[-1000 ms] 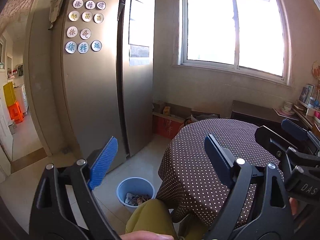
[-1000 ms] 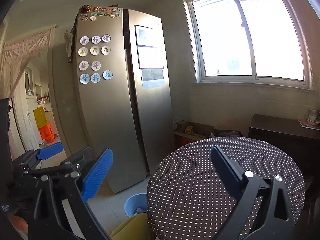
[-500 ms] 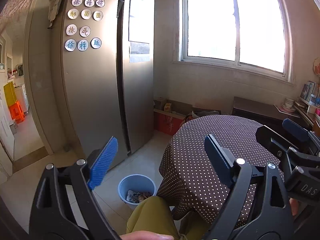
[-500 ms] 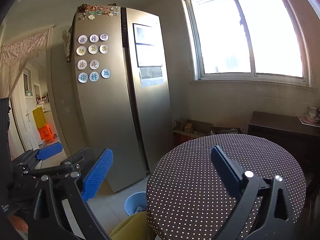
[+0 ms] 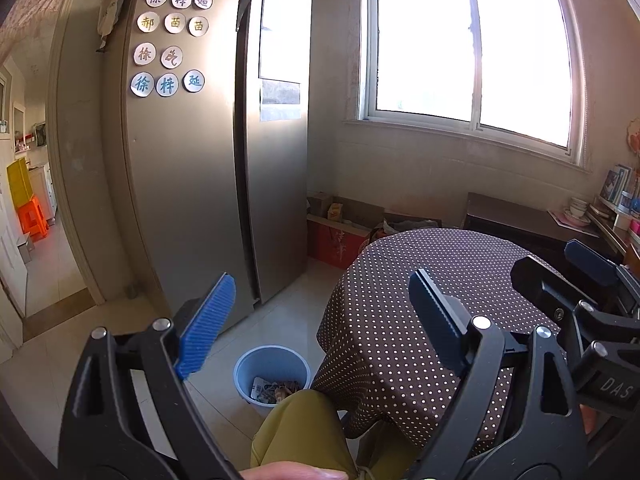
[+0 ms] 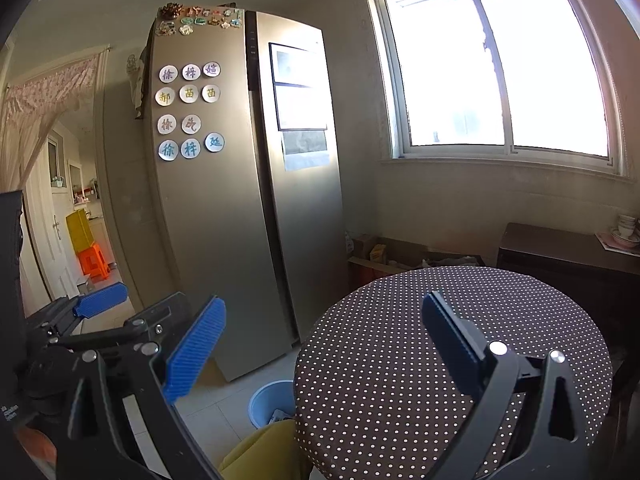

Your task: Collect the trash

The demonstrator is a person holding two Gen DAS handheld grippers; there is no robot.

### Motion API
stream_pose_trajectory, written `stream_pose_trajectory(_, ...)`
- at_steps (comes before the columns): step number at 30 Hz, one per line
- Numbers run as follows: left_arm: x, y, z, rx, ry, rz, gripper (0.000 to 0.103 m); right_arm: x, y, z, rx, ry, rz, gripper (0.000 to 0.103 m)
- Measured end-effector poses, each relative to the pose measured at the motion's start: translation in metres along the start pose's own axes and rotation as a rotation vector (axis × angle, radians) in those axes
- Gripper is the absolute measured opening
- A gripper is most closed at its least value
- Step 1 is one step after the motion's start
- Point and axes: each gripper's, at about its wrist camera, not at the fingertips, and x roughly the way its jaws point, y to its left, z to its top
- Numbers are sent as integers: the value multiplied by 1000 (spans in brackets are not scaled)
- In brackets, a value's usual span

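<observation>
Trash [image 5: 276, 390] fills blue bin [image 5: 244, 368] beside table [image 5: 400, 280]; left claw [image 5: 320, 320], right claw [image 6: 320, 340] released.

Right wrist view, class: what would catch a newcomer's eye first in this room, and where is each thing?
The tall steel fridge stands left of centre, its door dotted with round character magnets. A bright window fills the upper right wall. Below it, a round table under a brown polka-dot cloth sits near, with a blue bin holding trash on the floor between fridge and table.
</observation>
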Motion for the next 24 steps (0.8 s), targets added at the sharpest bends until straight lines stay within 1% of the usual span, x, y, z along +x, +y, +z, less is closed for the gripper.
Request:
stream_pose_trajectory(8,2,3,-1,-7,11,1,87,3,1,0,0,15,1,97)
stream_pose_trajectory(24,11,15,2,-7,25,-41,87,8,11,0,15,25,-40,97)
